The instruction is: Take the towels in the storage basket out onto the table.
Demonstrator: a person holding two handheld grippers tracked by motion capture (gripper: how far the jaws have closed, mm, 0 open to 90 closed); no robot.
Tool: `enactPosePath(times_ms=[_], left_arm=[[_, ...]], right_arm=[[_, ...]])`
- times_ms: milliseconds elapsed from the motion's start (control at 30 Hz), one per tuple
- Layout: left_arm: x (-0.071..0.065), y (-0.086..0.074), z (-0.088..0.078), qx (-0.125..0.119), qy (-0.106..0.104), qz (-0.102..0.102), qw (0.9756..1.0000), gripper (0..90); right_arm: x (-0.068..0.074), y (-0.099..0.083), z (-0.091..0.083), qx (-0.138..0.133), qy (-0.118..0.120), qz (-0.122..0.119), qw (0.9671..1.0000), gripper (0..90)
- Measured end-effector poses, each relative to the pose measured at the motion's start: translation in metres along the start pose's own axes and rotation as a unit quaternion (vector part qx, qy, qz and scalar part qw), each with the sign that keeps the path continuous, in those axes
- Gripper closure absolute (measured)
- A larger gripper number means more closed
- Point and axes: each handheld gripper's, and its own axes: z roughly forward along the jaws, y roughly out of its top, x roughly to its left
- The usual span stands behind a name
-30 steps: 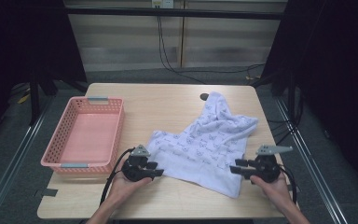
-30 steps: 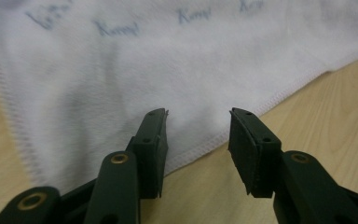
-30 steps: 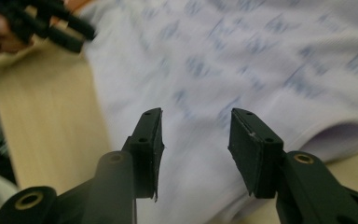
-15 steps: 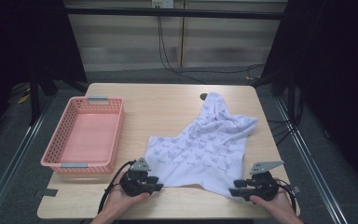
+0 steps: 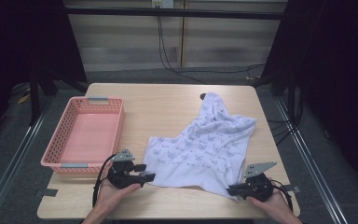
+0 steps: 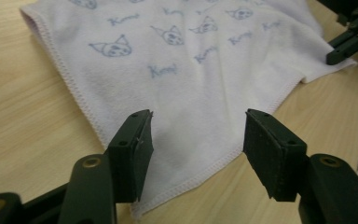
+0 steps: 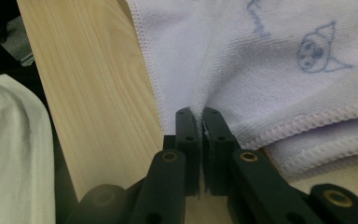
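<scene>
Between right tongs (image 7: 199,122), clenched: towel (image 7: 279,60) edge, probably folded; left tongs (image 6: 196,140) released, just opened.

A white towel (image 5: 205,144) printed with pale blue cat faces and lettering — pinkish stitched hem — lies on a light wood-grain table (image 5: 168,102) beside a salmon-pink basket (image 5: 86,135).

A light wooden bench (image 5: 168,105) stands on grey carpet floor (image 5: 9,177). Behind it runs a pale panelled wall (image 5: 121,42) with black cables (image 5: 168,56) hanging down; dark curtains (image 5: 340,70) flank both sides.
</scene>
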Motion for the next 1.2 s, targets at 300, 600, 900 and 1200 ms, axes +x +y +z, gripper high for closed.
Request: enactPosePath(times_ms=[300,600,900,1200], left_arm=[[0.007,0.001,0.009,0.010,0.023,-0.017,0.9995,37.0],[0.002,0.000,0.024,0.043,0.035,0.013,0.9984,40.6],[-0.013,0.001,0.022,0.048,0.014,0.048,0.9976,85.7],[-0.002,0.030,-0.004,-0.044,-0.027,0.016,0.9986,87.5]], right_arm=[[-0.016,0.000,-0.025,-0.067,-0.011,0.046,0.9967,88.4],[-0.021,0.003,-0.027,-0.081,-0.013,0.053,0.9952,88.3],[-0.020,0.008,-0.026,-0.090,-0.013,0.052,0.9945,88.2],[-0.036,0.025,-0.038,-0.125,-0.024,0.064,0.9898,88.3]])
